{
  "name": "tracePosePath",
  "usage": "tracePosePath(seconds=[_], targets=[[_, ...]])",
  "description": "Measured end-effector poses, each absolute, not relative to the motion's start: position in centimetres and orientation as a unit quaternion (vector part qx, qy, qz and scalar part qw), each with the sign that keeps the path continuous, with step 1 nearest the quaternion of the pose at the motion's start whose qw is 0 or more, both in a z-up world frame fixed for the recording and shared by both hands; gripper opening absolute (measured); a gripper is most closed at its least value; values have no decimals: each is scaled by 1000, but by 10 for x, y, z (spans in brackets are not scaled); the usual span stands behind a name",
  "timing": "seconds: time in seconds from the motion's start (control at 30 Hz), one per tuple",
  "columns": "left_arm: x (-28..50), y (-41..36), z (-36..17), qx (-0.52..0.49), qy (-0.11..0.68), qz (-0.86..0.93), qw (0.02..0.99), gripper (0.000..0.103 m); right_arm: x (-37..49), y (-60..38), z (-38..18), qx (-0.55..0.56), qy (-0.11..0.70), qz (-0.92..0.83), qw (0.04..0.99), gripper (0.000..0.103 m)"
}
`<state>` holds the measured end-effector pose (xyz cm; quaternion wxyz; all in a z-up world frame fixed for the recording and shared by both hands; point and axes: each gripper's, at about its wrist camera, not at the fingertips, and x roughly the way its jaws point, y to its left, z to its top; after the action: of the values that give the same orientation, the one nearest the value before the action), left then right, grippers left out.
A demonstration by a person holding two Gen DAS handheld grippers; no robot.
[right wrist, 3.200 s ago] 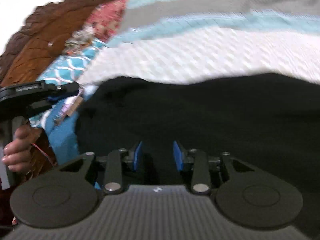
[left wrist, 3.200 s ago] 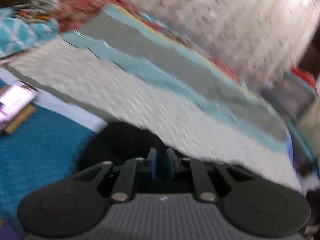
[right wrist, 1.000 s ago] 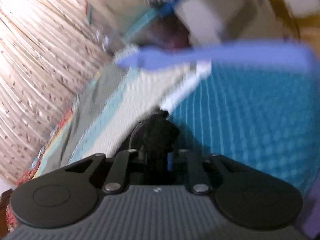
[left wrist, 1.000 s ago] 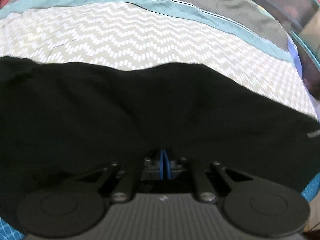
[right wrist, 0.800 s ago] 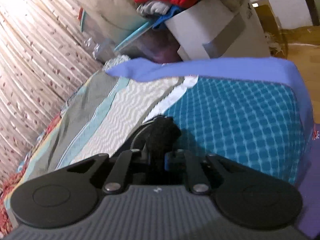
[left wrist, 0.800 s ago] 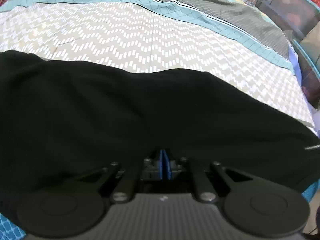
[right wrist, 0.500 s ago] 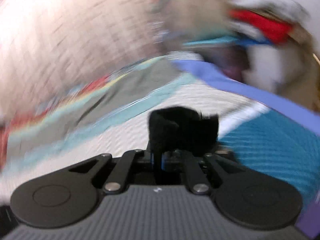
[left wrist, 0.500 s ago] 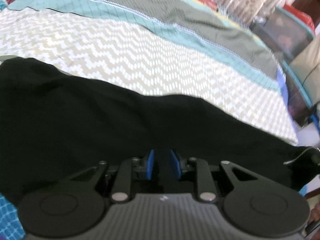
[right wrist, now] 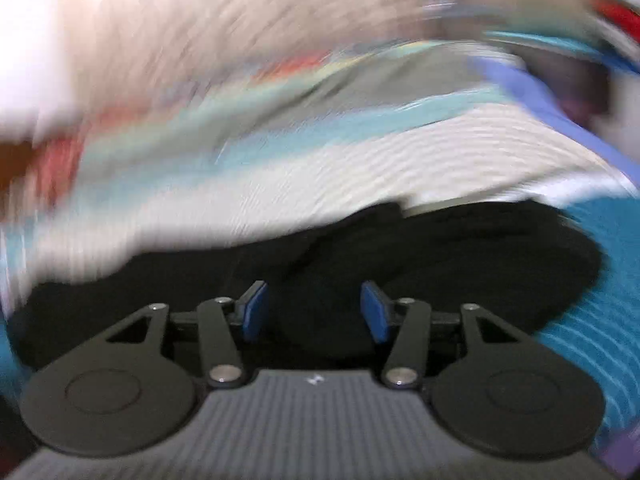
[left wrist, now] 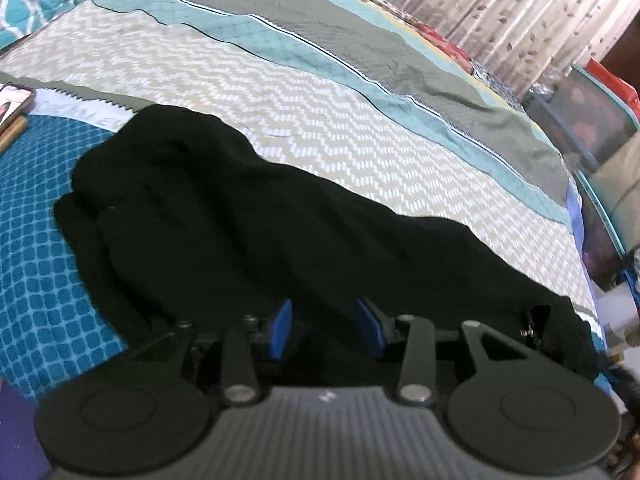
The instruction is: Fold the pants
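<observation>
Left wrist view: pants (left wrist: 248, 232) in a long black heap across the bed (left wrist: 320, 120), near its front edge; left gripper (left wrist: 326, 330) spread wide above them, holding nothing. Right wrist view, blurred: right gripper (right wrist: 314, 312) likewise apart over the pants (right wrist: 440, 248).

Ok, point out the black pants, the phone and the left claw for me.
black pants (left wrist: 248, 232), left wrist view, middle of the dark cloth.
phone (left wrist: 12, 106), left wrist view, its lit screen at the frame edge.
left claw (left wrist: 326, 326), left wrist view, midway between the blue fingertips.
</observation>
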<state>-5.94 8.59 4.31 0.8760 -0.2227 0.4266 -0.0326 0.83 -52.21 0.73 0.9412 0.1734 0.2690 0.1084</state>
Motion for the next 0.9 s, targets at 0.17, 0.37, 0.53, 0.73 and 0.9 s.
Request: tracePosePath(seconds=[0.17, 0.37, 0.53, 0.73, 0.9], targets=[[-47, 77, 44, -238, 425, -47, 872, 37, -2, -651, -19, 361, 229, -82, 900, 56], [-41, 49, 47, -225, 433, -61, 871, 37, 40, -694, -58, 428, 254, -95, 862, 52], [-46, 50, 53, -218, 429, -53, 875, 37, 47, -644, -16, 379, 229, -1, 897, 14], [-49, 72, 47, -244, 431, -25, 868, 37, 24, -489, 22, 111, 281, 203, 932, 19], [-60, 86, 50, -244, 420, -25, 874, 37, 24, -429, -12, 2, 354, 218, 910, 67]])
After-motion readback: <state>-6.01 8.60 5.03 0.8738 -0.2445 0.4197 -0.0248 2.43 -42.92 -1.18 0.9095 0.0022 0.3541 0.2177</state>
